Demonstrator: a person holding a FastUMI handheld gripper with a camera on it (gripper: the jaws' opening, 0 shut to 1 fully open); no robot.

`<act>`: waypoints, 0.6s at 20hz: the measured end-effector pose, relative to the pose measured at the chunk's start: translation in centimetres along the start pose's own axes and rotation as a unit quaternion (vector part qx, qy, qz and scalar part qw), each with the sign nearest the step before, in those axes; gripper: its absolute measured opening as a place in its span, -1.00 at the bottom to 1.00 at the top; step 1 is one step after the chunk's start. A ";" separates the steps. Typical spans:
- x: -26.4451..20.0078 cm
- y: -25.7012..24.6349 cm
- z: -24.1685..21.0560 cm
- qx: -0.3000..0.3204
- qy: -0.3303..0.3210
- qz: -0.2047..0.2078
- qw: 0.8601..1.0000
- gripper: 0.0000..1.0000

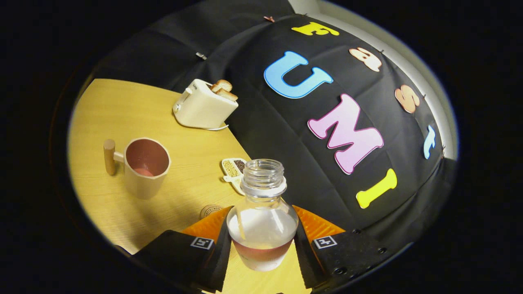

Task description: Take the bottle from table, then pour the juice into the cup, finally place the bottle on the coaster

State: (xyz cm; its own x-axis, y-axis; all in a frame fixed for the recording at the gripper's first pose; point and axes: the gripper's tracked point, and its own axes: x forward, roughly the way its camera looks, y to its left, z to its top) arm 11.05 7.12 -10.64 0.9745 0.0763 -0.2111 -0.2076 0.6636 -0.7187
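A clear, uncapped bottle (262,216) with a little reddish juice at its bottom sits between my two fingers, and my gripper (262,241) is shut on it; the whole view is tilted. A cream cup (145,167) with a wooden handle stands on the wooden table (135,114) beyond and left of the fingers, a small pool of pinkish juice inside it. A round coaster (210,211) peeks out just ahead of the left finger, partly hidden by it.
A cream toaster (203,107) with bread slices in it stands at the table's far edge against the black cloth wall. A small divided dish (233,169) of grains lies behind the bottle's neck.
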 end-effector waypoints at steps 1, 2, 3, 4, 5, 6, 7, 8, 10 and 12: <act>0.0 0.4 0.1 -0.012 0.004 -0.001 1.000 0.46; 0.3 1.0 0.4 -0.024 0.006 0.001 1.000 0.46; 0.8 1.4 0.7 -0.041 0.007 0.001 0.999 0.46; 1.1 1.8 1.3 -0.063 0.003 0.001 0.998 0.46; 1.4 2.4 1.8 -0.087 -0.002 0.002 0.996 0.46; 1.8 3.0 2.2 -0.107 -0.008 0.004 0.994 0.46; 2.2 3.3 2.2 -0.125 -0.013 0.006 0.992 0.46; 2.5 3.5 2.4 -0.141 -0.016 0.007 0.990 0.46; 3.0 4.1 2.5 -0.168 -0.018 0.012 0.986 0.46; 3.4 4.6 2.8 -0.192 -0.018 0.016 0.981 0.46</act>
State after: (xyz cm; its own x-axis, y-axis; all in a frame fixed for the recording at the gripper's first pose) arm 13.67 12.47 -12.83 0.9680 0.1236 -0.2186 -0.2478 0.3312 -0.9104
